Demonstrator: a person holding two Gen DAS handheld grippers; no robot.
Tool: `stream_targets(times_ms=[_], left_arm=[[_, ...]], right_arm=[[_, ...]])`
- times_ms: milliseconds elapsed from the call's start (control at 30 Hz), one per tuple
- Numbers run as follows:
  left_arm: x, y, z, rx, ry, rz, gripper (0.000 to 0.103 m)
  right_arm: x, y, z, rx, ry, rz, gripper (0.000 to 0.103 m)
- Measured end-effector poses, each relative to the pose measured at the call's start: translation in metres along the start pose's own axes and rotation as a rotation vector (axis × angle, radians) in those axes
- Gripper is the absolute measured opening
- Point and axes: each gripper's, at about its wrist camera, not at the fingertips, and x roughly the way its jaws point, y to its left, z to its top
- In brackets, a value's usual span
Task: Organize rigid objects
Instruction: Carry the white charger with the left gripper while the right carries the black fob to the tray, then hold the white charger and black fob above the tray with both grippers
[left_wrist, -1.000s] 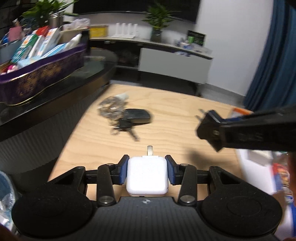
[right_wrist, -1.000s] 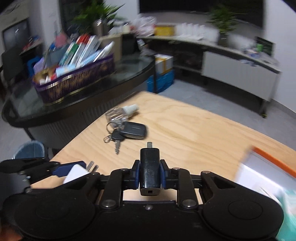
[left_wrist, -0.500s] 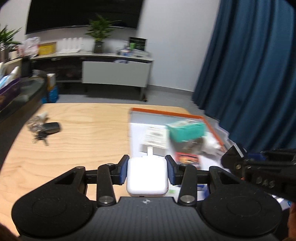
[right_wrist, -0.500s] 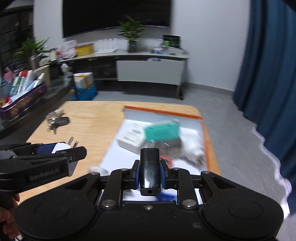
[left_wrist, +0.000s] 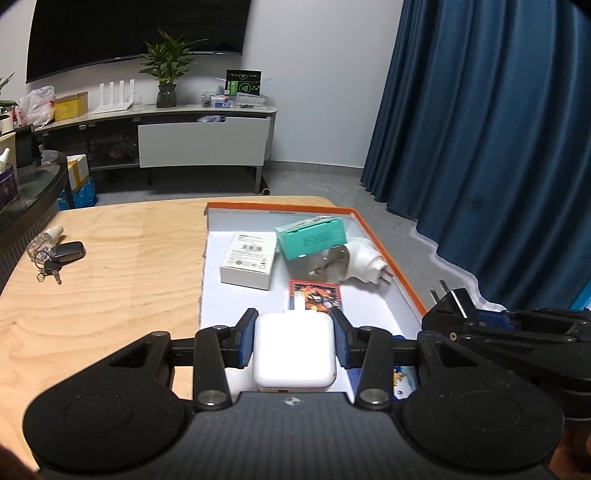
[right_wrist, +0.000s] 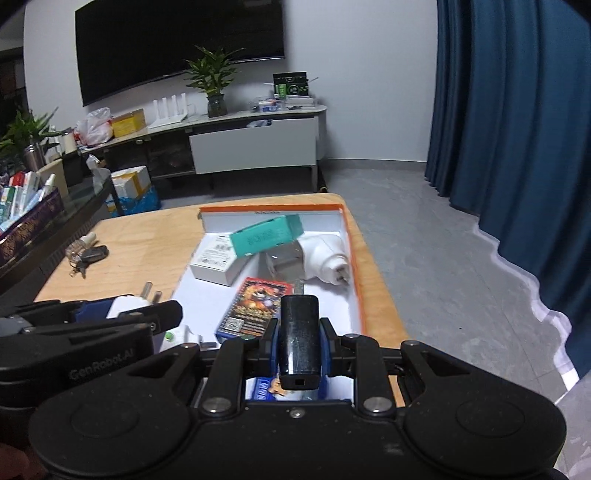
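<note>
The left gripper (left_wrist: 294, 341) clamps a white charger (left_wrist: 294, 354) between its blue pads, the plug end pointing forward, and holds it above the near end of an orange-rimmed box (left_wrist: 384, 251) that lies on a wooden table (left_wrist: 110, 280). The right gripper (right_wrist: 298, 343) pinches a black charger (right_wrist: 298, 338) the same way, over the same end of the box and just to the right of the left one (its metal prongs show only in the left wrist view, beyond the box's right wall).

Inside the box, on its white floor, lie a white carton (left_wrist: 249, 260), a teal carton (left_wrist: 312, 238) tilted across other things, a white plug adapter (left_wrist: 364, 264) against the right wall with its prongs facing the near end, and a red pack of cards (left_wrist: 316, 295) nearest the grippers. A clear, shiny item under the teal carton is too blurred to name.

On the bare table left of the box, well apart from it, rest a car key fob with keys (left_wrist: 61, 256) and a small clear bottle (left_wrist: 44, 240) touching them.
</note>
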Motion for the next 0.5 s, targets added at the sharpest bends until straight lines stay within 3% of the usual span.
stream_targets(times_ms=[500], left_arm=[[-0.007, -0.007, -0.008, 0.013, 0.005, 0.003, 0.042]], right_arm=[[-0.013, -0.008, -0.007, 0.016, -0.025, 0.012, 0.027]])
